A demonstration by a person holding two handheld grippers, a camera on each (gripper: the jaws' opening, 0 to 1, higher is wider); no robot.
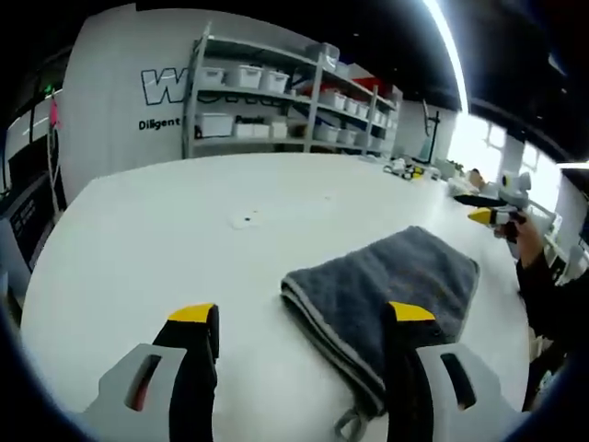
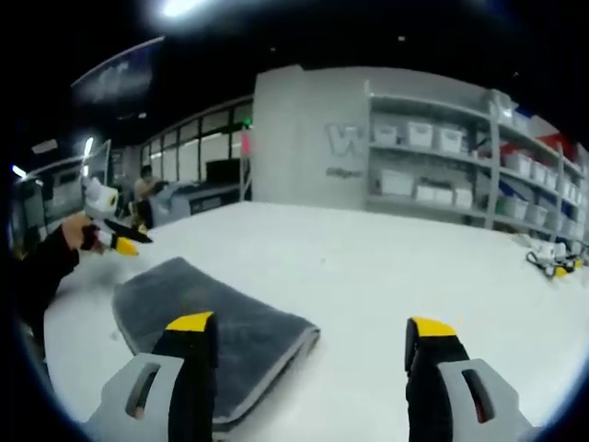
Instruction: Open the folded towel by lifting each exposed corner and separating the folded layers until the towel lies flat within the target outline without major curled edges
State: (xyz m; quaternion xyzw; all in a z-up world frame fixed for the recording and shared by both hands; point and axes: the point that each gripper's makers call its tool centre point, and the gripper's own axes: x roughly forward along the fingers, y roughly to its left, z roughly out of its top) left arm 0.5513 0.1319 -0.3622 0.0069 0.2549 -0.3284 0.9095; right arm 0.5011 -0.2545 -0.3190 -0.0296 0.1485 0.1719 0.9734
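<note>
left hand-held gripper (image 1: pixel 299 331) agape — folded towel (image 1: pixel 386 285), white table (image 1: pixel 166 230)

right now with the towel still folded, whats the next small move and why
Probably lower the left tool onto the near corner of the towel and pinch it. The towel lies folded on the table, both tools hang open above it, and that corner sits closest.

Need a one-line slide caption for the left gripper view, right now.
Open left gripper hovers over the folded grey towel on the white table, shelves behind.
</note>
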